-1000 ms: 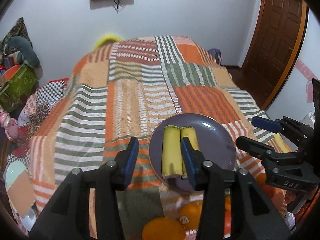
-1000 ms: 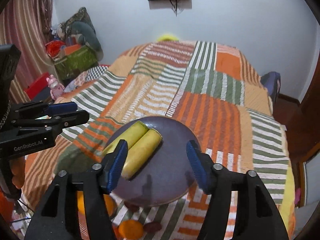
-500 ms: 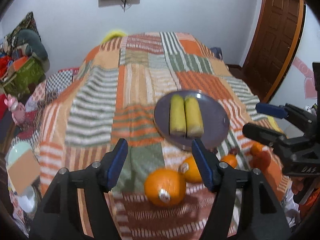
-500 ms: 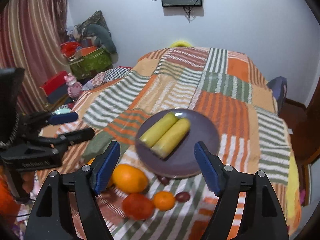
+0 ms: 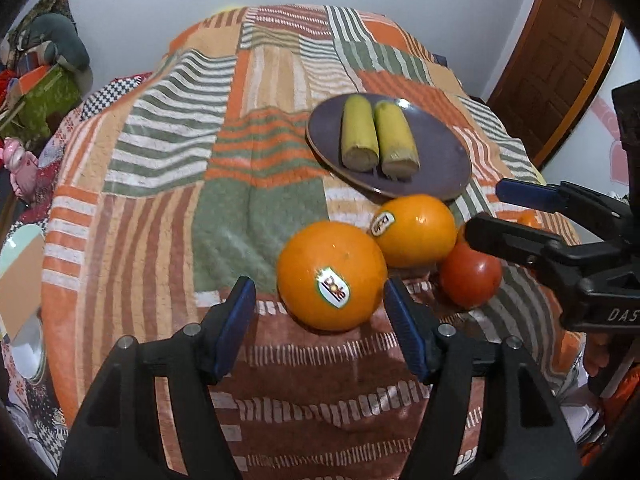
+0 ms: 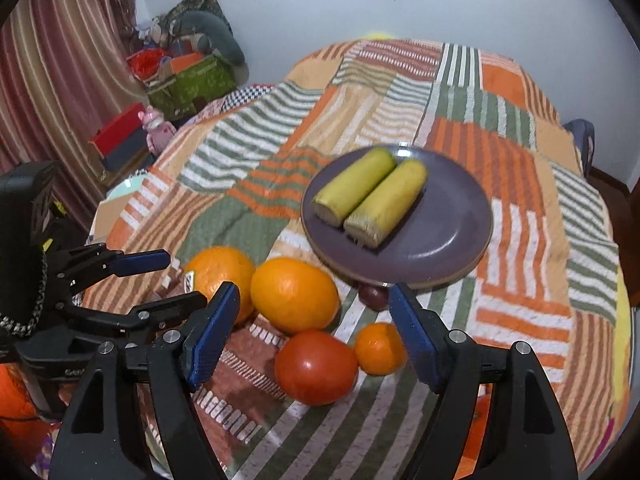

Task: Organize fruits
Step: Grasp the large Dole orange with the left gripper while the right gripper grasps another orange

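Note:
A purple plate (image 5: 440, 160) (image 6: 448, 240) holds two yellow corn pieces (image 5: 376, 136) (image 6: 372, 200). In front of it lie two big oranges, a red tomato, a small orange (image 6: 378, 348) and a dark small fruit (image 6: 374, 294). My left gripper (image 5: 322, 320) (image 6: 180, 280) is open, its blue pads on either side of the stickered orange (image 5: 330, 276) (image 6: 218, 276) without pressing it. My right gripper (image 6: 312, 332) (image 5: 496, 210) is open around the tomato (image 6: 316, 366) (image 5: 470, 276), pads apart from it. The second orange (image 5: 416, 230) (image 6: 294, 296) lies between the two.
A striped patchwork cloth (image 5: 168, 184) covers the whole surface and drops off at its edges. A brown door (image 5: 560, 52) stands at the right. A green box (image 6: 192, 80), a red box (image 6: 120, 136) and a pink toy (image 6: 156, 128) sit on the floor at the left.
Both grippers have drawn back from the plate and sunk toward the near fruit. Their jaws have widened. The stickered orange and the tomato now lie between the pads.

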A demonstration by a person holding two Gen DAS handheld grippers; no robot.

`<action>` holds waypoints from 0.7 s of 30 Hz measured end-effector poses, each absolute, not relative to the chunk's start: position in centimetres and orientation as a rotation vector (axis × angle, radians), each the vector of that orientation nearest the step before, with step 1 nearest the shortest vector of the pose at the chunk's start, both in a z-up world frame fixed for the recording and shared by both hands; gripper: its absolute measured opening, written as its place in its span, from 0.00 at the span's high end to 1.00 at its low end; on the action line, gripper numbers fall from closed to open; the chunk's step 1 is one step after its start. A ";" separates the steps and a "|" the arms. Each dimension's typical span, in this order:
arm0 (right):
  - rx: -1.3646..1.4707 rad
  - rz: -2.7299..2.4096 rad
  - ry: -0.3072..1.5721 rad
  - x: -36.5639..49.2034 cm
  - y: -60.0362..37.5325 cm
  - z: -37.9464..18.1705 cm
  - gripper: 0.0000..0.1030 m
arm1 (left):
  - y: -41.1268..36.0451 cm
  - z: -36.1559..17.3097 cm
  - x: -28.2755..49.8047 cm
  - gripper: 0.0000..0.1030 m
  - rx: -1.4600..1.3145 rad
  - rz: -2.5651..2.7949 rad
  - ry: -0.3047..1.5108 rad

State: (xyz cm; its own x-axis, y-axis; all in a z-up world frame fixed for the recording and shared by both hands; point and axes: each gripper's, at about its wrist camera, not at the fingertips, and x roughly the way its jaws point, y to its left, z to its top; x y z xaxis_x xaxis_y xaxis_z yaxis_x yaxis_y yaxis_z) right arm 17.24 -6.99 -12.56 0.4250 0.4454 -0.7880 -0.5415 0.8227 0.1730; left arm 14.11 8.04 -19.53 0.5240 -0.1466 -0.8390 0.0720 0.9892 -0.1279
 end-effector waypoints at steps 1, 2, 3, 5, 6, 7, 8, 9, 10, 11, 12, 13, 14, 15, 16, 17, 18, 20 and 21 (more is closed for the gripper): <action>-0.110 0.621 0.956 17.2 -6.9 -12.6 0.28 | 8.0 -19.7 14.2 0.36 -0.085 -0.137 1.017; -0.106 0.625 0.962 17.3 -6.9 -12.7 0.28 | 7.8 -20.0 14.4 0.36 -0.091 -0.144 1.025; -0.105 0.628 0.966 17.3 -6.8 -12.7 0.28 | 7.8 -20.2 14.6 0.36 -0.093 -0.148 1.030; -0.111 0.629 0.970 17.3 -6.6 -12.8 0.28 | 7.4 -20.8 15.1 0.36 -0.095 -0.157 1.040; -0.114 0.628 0.972 17.4 -6.5 -12.9 0.28 | 7.3 -21.0 15.3 0.36 -0.095 -0.158 1.044; -0.116 0.628 0.974 17.4 -6.5 -13.0 0.28 | 7.1 -21.2 15.6 0.35 -0.094 -0.154 1.045; -0.117 0.628 0.978 17.5 -6.4 -13.1 0.28 | 7.0 -21.3 15.9 0.35 -0.093 -0.152 1.042; -0.116 0.627 0.984 17.7 -6.4 -13.3 0.28 | 7.0 -21.4 16.0 0.34 -0.095 -0.153 1.038; -0.114 0.626 0.991 17.8 -6.3 -13.5 0.28 | 7.1 -21.5 16.1 0.34 -0.099 -0.155 1.035; -0.111 0.627 0.997 17.9 -6.2 -13.6 0.28 | 7.2 -21.5 16.1 0.34 -0.106 -0.160 1.031; -0.109 0.629 1.001 17.9 -6.1 -13.7 0.28 | 7.4 -21.6 16.2 0.34 -0.112 -0.164 1.028; -0.108 0.632 1.007 18.0 -6.0 -13.9 0.28 | 7.6 -21.6 16.1 0.33 -0.120 -0.166 1.022; -0.111 0.633 1.009 18.0 -5.8 -14.0 0.28 | 7.8 -21.6 16.1 0.33 -0.128 -0.173 1.018; -0.115 0.634 1.011 18.0 -5.7 -14.1 0.28 | 7.9 -21.6 16.1 0.34 -0.137 -0.176 1.017; -0.118 0.637 1.013 18.0 -5.5 -14.2 0.28 | 8.1 -21.6 16.0 0.34 -0.145 -0.180 1.017; -0.113 0.641 1.015 18.1 -5.4 -14.2 0.28 | 8.2 -21.5 16.0 0.34 -0.148 -0.181 1.018; -0.114 0.643 1.019 18.2 -5.2 -14.3 0.28 | 8.3 -21.5 15.9 0.34 -0.148 -0.178 1.016; -0.118 0.645 1.023 18.4 -4.9 -14.4 0.28 | 8.5 -21.3 15.7 0.34 -0.137 -0.161 1.009; -0.118 0.647 1.026 18.5 -4.8 -14.5 0.28 | 8.6 -21.2 15.6 0.34 -0.131 -0.151 1.005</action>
State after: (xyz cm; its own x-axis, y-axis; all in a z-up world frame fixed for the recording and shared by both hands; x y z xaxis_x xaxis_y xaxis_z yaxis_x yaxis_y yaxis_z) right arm 18.52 -4.77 -14.52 0.3509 0.4450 -0.8239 -0.5515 0.8093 0.2022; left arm 15.57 8.63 -21.21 0.5268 -0.1864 -0.8293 0.0661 0.9817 -0.1787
